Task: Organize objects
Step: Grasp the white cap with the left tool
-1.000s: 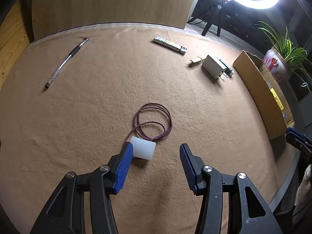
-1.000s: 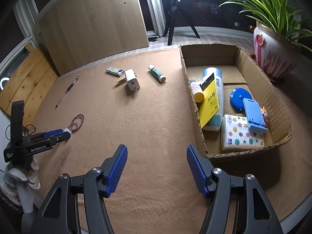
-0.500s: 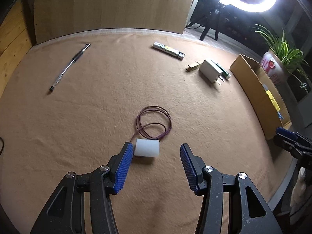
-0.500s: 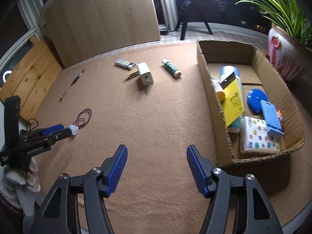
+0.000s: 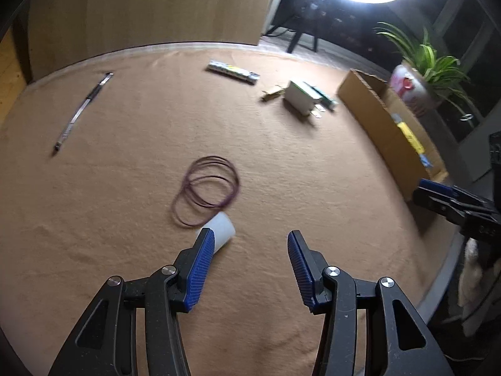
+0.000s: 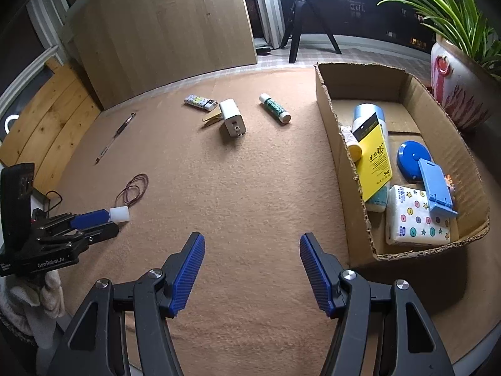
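Left gripper (image 5: 250, 244) jaws apart, closing slightly, left pad (image 5: 200, 269) against white cap (image 5: 223, 228), not clamped. Right gripper (image 6: 252, 250) wide, empty, near box (image 6: 344, 156), probably waiting.

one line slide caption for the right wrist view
Open right tool hovers over tan cloth beside half-filled cardboard box.

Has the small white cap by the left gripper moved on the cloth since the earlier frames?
Yes. The white cap has turned against the purple rubber bands: it lay square below the loops, and now sits tilted at their lower right, beside the left gripper.
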The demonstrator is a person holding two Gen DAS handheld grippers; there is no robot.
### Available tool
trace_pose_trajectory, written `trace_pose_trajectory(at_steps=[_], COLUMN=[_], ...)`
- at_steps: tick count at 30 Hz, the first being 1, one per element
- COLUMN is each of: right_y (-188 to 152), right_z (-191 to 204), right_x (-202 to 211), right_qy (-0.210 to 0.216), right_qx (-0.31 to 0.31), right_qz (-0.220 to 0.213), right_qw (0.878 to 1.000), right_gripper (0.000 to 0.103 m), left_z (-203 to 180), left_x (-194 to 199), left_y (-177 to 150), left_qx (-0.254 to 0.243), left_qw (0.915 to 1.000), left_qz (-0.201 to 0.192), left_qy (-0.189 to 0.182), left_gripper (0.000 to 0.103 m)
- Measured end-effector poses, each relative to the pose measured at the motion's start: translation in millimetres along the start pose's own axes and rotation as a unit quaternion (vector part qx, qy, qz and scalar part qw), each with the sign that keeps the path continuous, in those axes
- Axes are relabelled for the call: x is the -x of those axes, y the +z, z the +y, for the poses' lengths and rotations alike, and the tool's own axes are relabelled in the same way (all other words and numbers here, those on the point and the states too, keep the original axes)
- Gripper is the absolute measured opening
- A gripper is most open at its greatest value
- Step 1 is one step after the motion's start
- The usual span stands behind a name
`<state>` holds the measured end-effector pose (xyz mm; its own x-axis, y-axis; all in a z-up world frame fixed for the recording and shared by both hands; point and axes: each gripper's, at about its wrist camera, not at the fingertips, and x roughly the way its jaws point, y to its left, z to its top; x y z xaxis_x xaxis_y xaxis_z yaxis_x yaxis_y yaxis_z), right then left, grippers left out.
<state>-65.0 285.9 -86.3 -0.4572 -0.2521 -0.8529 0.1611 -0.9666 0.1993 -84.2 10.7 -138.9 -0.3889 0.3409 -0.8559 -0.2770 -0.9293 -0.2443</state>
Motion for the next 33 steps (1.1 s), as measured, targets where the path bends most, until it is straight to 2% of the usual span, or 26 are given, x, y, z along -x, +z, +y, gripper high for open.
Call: trace_pose_trajectory(at_steps=[6, 10, 11, 15, 18, 25, 26, 29, 33], right_y=[0.8, 3.1, 3.7, 10.8, 18.0, 38.6, 40.6, 49.1, 53.6], right_z=[9.6, 15.3, 16.3, 26.1, 39.7, 77.9, 83.2, 102.1, 127.3], right_x=[-1.5, -2.8, -2.9, -6.0, -11.2, -41.8, -47.9, -73.4, -97.0], right_qy=[0.005, 0.009, 0.010, 0.016, 0.028, 0.066, 0.072, 0.096, 0.085], right_qx=[0.012, 0.019, 0.020, 0.031, 0.045, 0.077, 0.078, 0.082, 0.108], right_qz=[0.003, 0.004, 0.003, 0.001, 0.003, 0.032, 0.040, 0.072, 0.088], right_qw=[1.000, 1.000, 1.000, 0.999, 0.999, 0.994, 0.994, 0.989, 0.987], right_gripper=[0.059, 0.059, 0.059, 0.059, 0.059, 0.059, 0.059, 0.060, 0.060], left_z=[3.0, -0.2, 0.2, 7.8, 21.8, 38.5, 41.0, 45.1, 49.7], left_x=[-12.7, -20.5, -18.8, -17.8, -15.7, -4.7, -3.6, -1.4, 1.2], left_y=[7.4, 6.3, 4.2, -1.0, -5.2, -16.6, -18.0, -21.6, -23.9], left_qx=[0.003, -0.011, -0.012, -0.002, 0.022, 0.046, 0.052, 0.061, 0.070], left_qw=[0.9993, 0.9973, 0.9970, 0.9944, 0.9934, 0.9931, 0.9931, 0.9931, 0.9921], left_qz=[0.000, 0.017, 0.017, 0.019, 0.022, 0.016, 0.017, 0.018, 0.013], left_qy=[0.038, 0.071, 0.075, 0.104, 0.111, 0.106, 0.104, 0.098, 0.103], left_gripper=[0.052, 0.051, 0.049, 0.030, 0.023, 0.023, 0.026, 0.043, 0.044])
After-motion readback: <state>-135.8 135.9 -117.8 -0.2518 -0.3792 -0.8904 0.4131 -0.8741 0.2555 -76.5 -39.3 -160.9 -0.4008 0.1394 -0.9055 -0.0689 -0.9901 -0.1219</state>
